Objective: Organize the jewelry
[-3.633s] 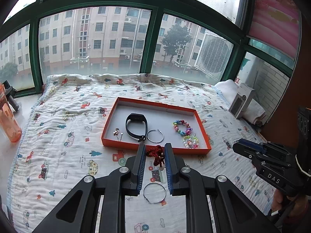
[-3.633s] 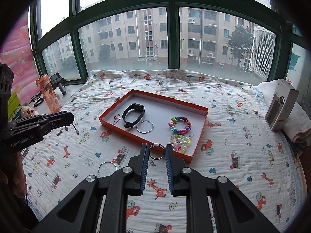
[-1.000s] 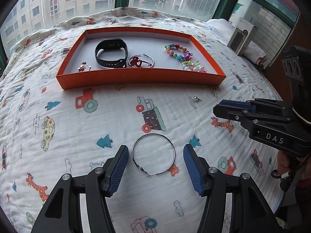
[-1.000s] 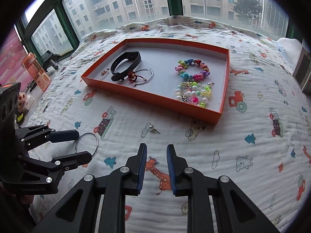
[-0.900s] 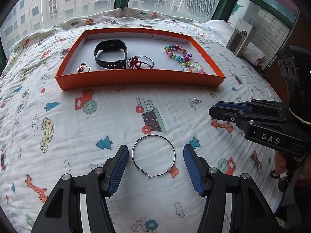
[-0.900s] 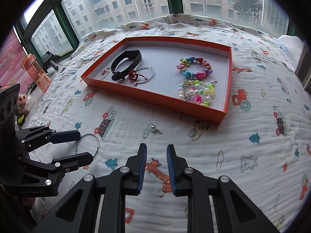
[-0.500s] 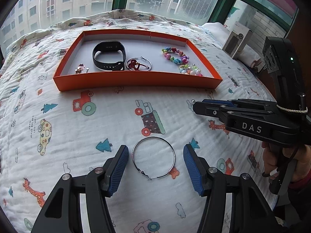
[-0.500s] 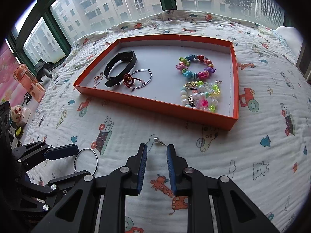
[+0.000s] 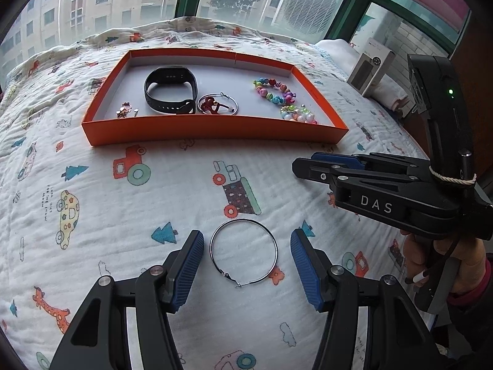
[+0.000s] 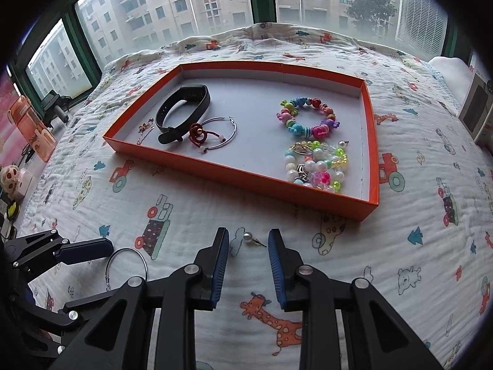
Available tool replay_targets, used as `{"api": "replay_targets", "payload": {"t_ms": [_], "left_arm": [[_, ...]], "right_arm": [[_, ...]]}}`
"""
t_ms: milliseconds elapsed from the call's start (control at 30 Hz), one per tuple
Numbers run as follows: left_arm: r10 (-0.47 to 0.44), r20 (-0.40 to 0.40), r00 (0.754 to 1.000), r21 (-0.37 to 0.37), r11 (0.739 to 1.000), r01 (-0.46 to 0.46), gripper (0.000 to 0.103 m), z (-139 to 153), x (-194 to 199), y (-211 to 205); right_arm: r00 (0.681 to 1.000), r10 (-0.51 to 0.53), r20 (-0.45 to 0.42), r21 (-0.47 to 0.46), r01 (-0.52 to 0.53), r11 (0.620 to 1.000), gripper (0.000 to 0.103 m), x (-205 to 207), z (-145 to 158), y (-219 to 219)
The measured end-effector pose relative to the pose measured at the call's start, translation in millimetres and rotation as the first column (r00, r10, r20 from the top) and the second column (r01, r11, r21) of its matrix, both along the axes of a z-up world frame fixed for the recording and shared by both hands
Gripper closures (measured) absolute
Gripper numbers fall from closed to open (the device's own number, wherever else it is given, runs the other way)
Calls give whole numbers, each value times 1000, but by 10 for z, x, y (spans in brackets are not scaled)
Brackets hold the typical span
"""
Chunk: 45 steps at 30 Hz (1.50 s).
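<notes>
Blue-padded, the left hand-held gripper [image 9: 246,257] stands wide, a silver hoop earring [image 9: 243,253] lying flat on the bed's quilt [image 9: 92,191] between its fingers, touching neither. The right hand-held gripper [image 10: 248,248] is opening, a pearl stud [image 10: 247,237] just beyond its tips, unpressed. Well ahead of both sits an orange tray [image 10: 246,182] holding a black band [image 10: 181,108], another hoop [image 10: 220,132] and bead bracelets [image 10: 308,117].

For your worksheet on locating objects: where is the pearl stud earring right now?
In the right wrist view the pearl stud earring lies on the blanket, just outside the orange tray's near wall, between the opening jaws of the right gripper, untouched.
</notes>
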<state>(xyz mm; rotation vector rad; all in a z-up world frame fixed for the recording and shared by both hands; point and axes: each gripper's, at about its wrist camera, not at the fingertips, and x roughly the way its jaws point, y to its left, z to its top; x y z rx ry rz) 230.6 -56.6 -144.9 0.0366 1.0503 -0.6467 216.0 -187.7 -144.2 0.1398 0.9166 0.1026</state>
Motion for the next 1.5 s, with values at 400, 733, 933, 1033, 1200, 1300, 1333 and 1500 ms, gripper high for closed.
{"api": "replay_targets", "payload": {"t_ms": [400, 733, 933, 1033, 1200, 1300, 1333, 1500], "left_arm": [[-11, 10, 1000, 0, 1000, 11, 40, 0, -13, 5], [-32, 55, 998, 51, 998, 29, 40, -7, -98, -27], [-31, 53, 998, 49, 998, 28, 40, -7, -96, -11], [-34, 56, 998, 48, 998, 31, 40, -7, -98, -9], [-35, 51, 998, 44, 998, 33, 40, 1, -93, 2], [-35, 51, 998, 43, 999, 33, 40, -1, -96, 7], [-34, 51, 998, 41, 999, 32, 40, -2, -95, 12], [-30, 50, 998, 38, 999, 28, 40, -1, -92, 20]], "right_arm": [[1000, -21, -18, 34, 22, 999, 68, -44, 7, -23], [1000, 4, 10, 28, -4, 1000, 68, 43, -3, 74], [1000, -13, 2, 2, 13, 1000, 68, 39, 17, 47], [1000, -18, -5, 29, 18, 999, 68, 3, 10, 16], [999, 45, 19, 13, -45, 999, 68, 85, -2, 40], [991, 134, 29, -38, -132, 990, 68, 146, 19, 106], [985, 167, 32, -48, -166, 985, 68, 159, 21, 131], [960, 279, 40, -45, -277, 960, 68, 179, 9, 180]]}}
